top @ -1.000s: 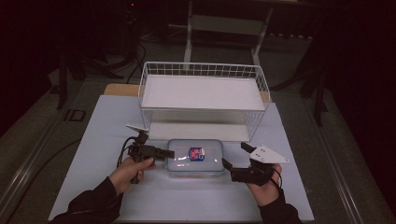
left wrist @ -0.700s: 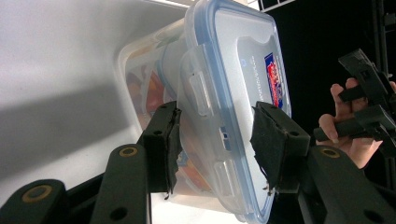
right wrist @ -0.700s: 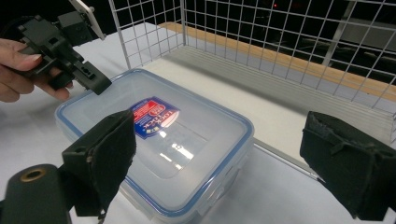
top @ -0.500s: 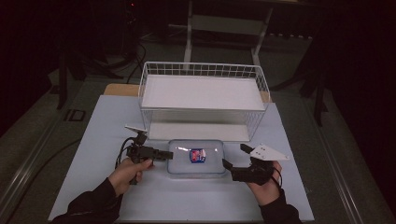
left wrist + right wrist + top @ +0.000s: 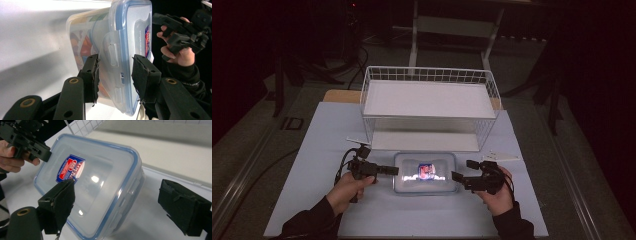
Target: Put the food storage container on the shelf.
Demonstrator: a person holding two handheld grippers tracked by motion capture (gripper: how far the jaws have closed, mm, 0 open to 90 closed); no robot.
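The left hand-held gripper (image 5: 115, 72) has just clamped the lidded container (image 5: 130, 37); its red-blue label (image 5: 70, 168) is unreadable.

One clear plastic box (image 5: 425, 173) with one blue-rimmed lid lay just in front of one white wire rack (image 5: 430, 107), and one red and blue sticker (image 5: 427, 170) sat on that lid. Two grippers flanked the box, the left gripper (image 5: 393, 170) and the right gripper (image 5: 455, 176). One white mat (image 5: 312, 150) covered the table under the rack
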